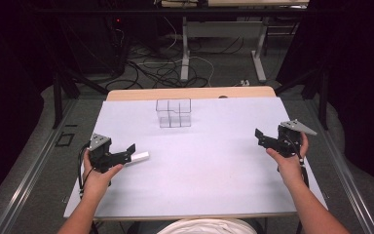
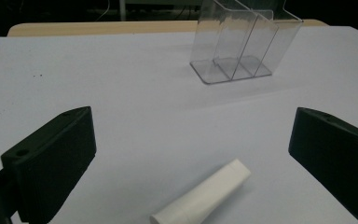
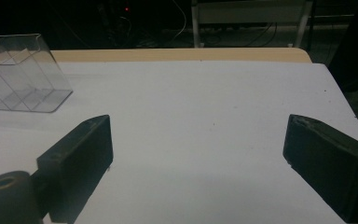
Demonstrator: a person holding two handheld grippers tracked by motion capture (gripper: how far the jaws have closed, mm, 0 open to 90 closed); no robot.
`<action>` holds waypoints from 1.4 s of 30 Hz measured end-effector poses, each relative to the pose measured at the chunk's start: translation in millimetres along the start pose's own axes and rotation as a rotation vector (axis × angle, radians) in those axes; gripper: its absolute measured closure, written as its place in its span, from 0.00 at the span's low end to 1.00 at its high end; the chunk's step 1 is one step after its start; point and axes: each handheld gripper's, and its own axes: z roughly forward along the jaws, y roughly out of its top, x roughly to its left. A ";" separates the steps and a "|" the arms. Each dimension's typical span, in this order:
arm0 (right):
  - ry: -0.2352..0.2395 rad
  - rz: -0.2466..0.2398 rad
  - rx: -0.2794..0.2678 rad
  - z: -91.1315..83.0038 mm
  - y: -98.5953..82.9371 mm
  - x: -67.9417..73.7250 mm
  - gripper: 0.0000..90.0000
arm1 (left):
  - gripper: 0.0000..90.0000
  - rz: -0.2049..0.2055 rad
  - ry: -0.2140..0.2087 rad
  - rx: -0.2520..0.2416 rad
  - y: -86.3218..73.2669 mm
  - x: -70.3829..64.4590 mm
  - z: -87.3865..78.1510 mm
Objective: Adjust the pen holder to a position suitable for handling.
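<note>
A white sheet (image 1: 214,165) covers the wooden worktop (image 1: 190,93). Cables (image 1: 160,68) sprawl on the floor beyond, by desk legs (image 1: 185,53).

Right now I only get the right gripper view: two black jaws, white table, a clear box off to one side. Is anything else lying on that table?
Observer: Yes, a small white tube lies on the white table, over by the left gripper.
Operator: Is that gripper holding it?
Observer: No. In the left gripper view the jaws stand wide apart and the tube lies flat on the table between them, touching neither.
Operator: And the clear box, is anything in it?
Observer: It looks empty. The left gripper view shows the clear box split by upright dividers into narrow slots, with nothing in them.
</note>
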 end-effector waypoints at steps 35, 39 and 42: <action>-0.016 -0.030 0.029 -2.0 -13.2 7.9 0.16 | 0.33 -0.002 0.025 -0.040 124.7 -45.9 61.4; -0.023 -0.018 0.025 -1.7 -14.0 8.0 0.16 | 0.37 -0.002 0.021 -0.015 130.6 -44.9 69.5; -0.019 -0.020 0.031 -1.5 -14.2 8.1 0.16 | 0.37 -0.015 0.037 -0.001 135.3 -43.5 76.3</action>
